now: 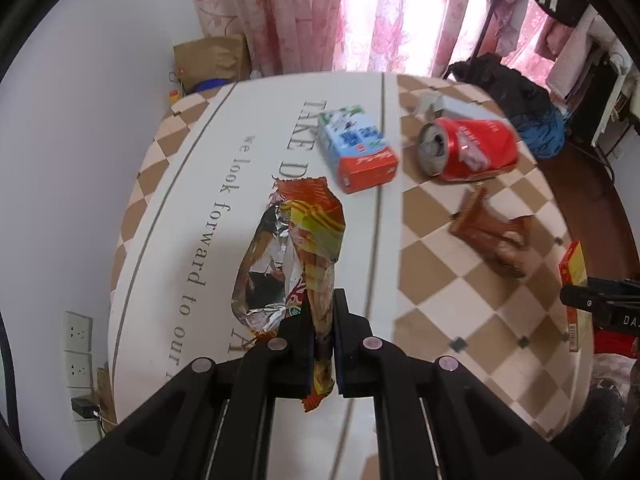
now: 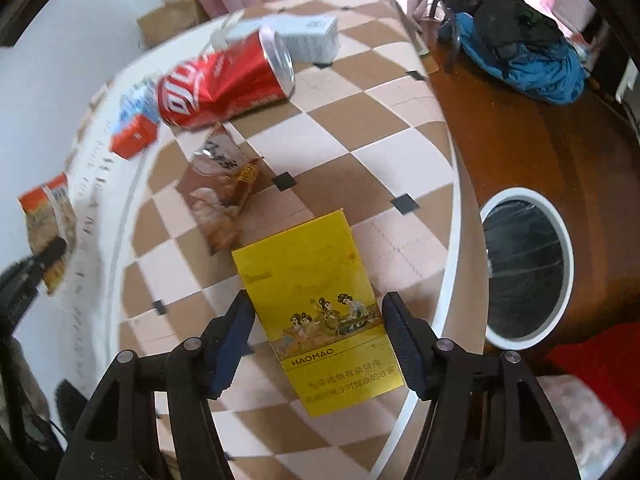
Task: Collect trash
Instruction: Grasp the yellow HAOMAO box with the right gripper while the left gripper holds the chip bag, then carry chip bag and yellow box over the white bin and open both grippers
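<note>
My left gripper (image 1: 323,304) is shut on a torn orange and foil snack wrapper (image 1: 296,248) and holds it over the white part of the table (image 1: 168,216). It also shows in the right wrist view (image 2: 48,224). My right gripper (image 2: 316,312) is open, its fingers on either side of a yellow cigarette pack (image 2: 320,312) that lies flat on the checkered cloth near the table edge. A dented red cola can (image 1: 468,148) (image 2: 224,84), a blue and red carton (image 1: 356,148) (image 2: 134,128) and a brown snack bag (image 1: 492,236) (image 2: 218,196) lie on the table.
A round white-rimmed bin (image 2: 524,264) with a dark liner stands on the floor to the right of the table. A small white box (image 2: 312,38) lies behind the can. A chair with dark and blue clothes (image 2: 516,36) stands at the back right. Pink curtains (image 1: 320,12) hang behind the table.
</note>
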Motion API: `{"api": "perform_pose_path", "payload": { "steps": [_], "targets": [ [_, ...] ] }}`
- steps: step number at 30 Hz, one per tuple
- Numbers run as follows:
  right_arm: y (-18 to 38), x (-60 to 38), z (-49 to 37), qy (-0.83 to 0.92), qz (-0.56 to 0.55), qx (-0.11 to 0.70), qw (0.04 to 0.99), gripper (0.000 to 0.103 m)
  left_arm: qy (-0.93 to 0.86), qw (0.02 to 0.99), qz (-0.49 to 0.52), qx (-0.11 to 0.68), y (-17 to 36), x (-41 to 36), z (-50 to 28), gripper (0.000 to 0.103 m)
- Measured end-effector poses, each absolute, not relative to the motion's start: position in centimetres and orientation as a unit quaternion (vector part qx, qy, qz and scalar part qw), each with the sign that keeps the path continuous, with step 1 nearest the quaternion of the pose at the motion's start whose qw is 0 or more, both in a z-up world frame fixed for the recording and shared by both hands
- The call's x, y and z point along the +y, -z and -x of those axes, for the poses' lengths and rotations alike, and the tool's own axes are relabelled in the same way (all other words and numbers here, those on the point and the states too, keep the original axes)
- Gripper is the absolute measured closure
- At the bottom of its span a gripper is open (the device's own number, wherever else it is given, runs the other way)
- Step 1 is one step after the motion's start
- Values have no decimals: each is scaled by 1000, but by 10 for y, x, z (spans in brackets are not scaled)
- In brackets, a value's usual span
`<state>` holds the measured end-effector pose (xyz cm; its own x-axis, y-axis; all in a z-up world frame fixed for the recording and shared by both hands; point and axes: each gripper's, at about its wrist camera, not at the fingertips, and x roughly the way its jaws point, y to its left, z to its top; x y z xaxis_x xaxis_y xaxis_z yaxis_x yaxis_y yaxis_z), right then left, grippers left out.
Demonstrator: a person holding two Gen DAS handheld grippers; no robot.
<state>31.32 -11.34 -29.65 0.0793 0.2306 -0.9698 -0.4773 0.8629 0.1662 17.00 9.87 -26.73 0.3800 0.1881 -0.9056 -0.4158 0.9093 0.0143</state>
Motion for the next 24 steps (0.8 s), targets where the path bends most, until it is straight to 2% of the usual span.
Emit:
{"api": "perform_pose_path", "payload": {
  "steps": [12, 19, 24],
  "targets": [
    [233, -184, -325, -255, -27, 596, 761, 36, -142, 855, 90, 490, 203, 33, -193, 99],
    [192, -260, -359, -224, -82, 568, 788, 36, -80, 877, 61, 470, 165, -39, -251, 98],
    [181, -327, -390, -185, -110, 554, 804, 36, -22, 882, 47, 469, 158, -109, -310, 98]
  ]
}}
